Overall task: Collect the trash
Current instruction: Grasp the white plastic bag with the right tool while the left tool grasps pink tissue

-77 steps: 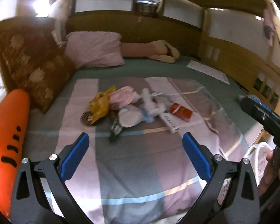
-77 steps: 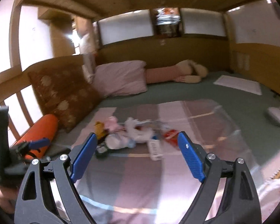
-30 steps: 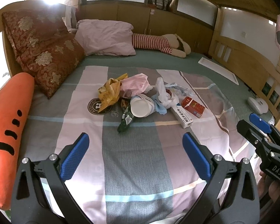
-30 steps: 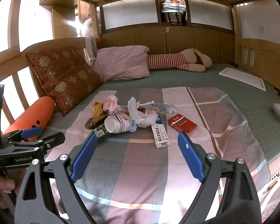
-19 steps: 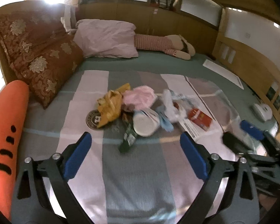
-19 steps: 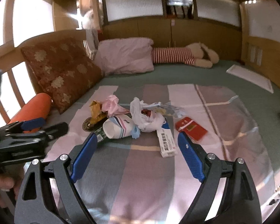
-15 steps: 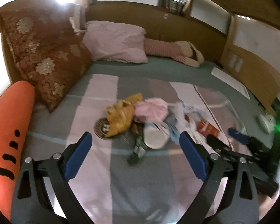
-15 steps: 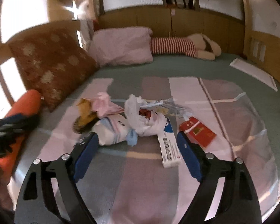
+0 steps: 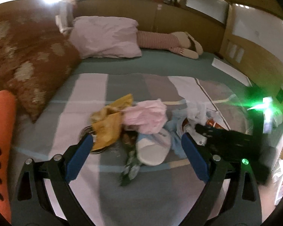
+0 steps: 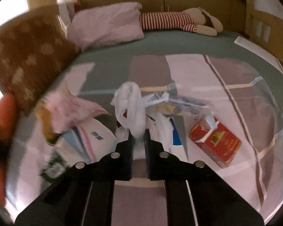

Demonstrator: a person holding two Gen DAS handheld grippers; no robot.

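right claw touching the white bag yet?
Touching. In the right wrist view the right claw has just closed, and its jaws pinch the white bag between them.

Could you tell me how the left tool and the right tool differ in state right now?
The left tool stands wide open and empty above the trash pile, while the right tool has just been closing and now pinches the white plastic bag. The left tool touches nothing; the right tool is already down in the pile beside the red carton. Both are black, two-fingered, and point down at the striped bedspread.
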